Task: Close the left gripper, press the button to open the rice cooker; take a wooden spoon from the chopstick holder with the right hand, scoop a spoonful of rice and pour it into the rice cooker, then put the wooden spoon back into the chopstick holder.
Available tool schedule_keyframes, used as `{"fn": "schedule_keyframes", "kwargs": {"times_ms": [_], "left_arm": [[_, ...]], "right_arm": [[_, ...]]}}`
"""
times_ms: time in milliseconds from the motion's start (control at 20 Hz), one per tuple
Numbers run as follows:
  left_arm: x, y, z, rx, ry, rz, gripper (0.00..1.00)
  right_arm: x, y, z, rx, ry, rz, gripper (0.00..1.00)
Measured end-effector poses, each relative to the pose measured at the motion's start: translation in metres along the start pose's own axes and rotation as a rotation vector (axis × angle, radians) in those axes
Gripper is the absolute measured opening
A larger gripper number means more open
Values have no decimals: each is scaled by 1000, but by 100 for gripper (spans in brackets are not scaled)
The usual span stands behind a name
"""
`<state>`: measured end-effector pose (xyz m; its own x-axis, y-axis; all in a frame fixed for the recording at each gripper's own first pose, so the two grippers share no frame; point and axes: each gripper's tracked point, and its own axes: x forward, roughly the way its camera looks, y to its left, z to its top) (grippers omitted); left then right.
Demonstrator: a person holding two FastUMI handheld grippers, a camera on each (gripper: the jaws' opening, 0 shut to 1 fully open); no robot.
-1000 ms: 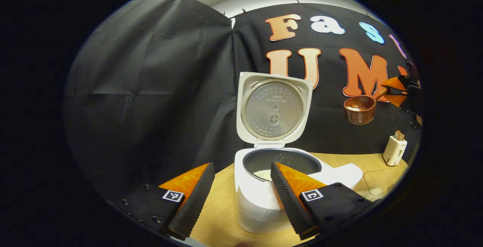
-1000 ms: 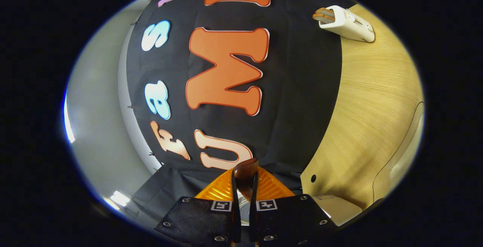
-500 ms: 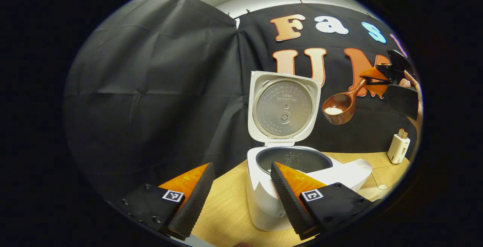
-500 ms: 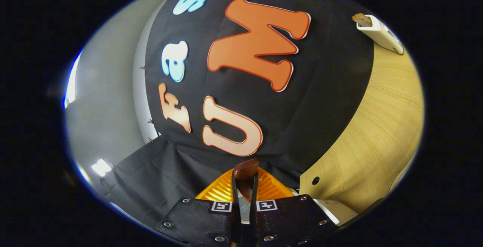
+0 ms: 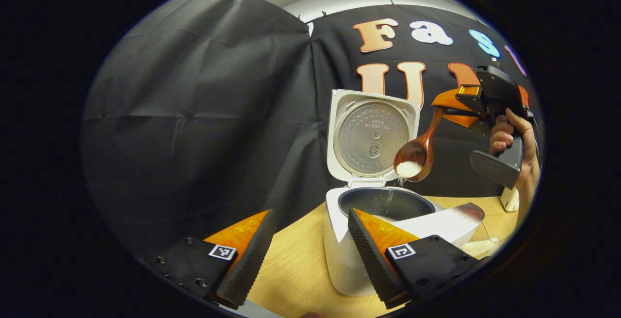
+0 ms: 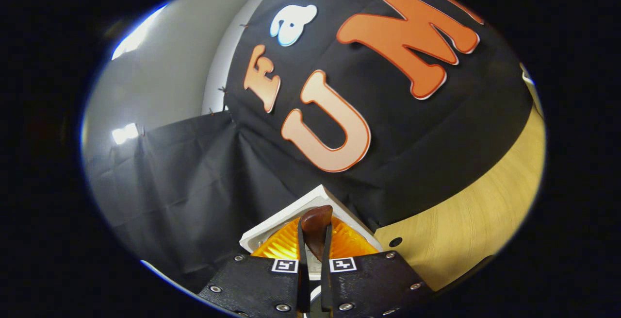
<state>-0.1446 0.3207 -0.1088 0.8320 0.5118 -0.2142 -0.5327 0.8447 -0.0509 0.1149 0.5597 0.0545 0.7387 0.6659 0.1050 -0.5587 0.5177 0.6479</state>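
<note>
Left gripper view: left gripper (image 5: 306, 252) low in front, jaws spread wide with nothing between them, hovering just short of the rice cooker (image 5: 361, 240). Cooker on the wooden table (image 5: 291, 279), lid (image 5: 372, 136) standing upright and open, dark inner pot (image 5: 385, 203) exposed. Above the pot's right side, wooden spoon (image 5: 416, 153) tilted bowl-down, white rice (image 5: 408, 168) heaped at the lower lip and a thin stream of grains falling into the pot. Handle end pinched in the right gripper (image 5: 456, 107), held by a hand (image 5: 507, 136) at the right edge. Small white chopstick holder (image 5: 508, 199) on the table behind that hand, partly hidden.

Right gripper view: right gripper (image 6: 314, 259) clenched on the spoon's handle (image 6: 316, 225), both fingers pressing its flat sides, rounded handle tip poking out between them. A white corner of the cooker lid (image 6: 291, 218) just beyond, wooden table at the right (horizon strongly tilted, in keeping with a rolled wrist).

Handling, as a judgement: spoon stiff, light, smooth and probably varnished, so liable to twist in a narrow two-finger pinch once tipped; hold near the handle's end gives reach but plenty of leverage for the loaded bowl. Rice loose and free-flowing, spilling all at once if tipped fast; slow roll safest, bowl kept over the pot's middle rather than its rim. Afterwards, slim handle and narrow holder slot calling for an upright, well-aligned return.
</note>
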Motion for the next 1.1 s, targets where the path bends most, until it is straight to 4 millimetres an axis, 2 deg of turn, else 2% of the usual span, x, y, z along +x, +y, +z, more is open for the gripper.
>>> {"fn": "schedule_keyframes", "kwargs": {"times_ms": [500,700,850,1100], "left_arm": [[-2,-1,6,21,-16,-6,96],[-5,-3,15,25,-32,-9,95],[-8,-5,17,32,-37,-11,95],[-7,-19,24,44,-43,-34,95]], "right_arm": [[-4,55,-12,-459,-42,188,9],[-14,72,-18,-614,-48,278,8],[-13,76,-27,-675,-31,334,9],[-22,71,-20,-661,-8,283,9]]}}
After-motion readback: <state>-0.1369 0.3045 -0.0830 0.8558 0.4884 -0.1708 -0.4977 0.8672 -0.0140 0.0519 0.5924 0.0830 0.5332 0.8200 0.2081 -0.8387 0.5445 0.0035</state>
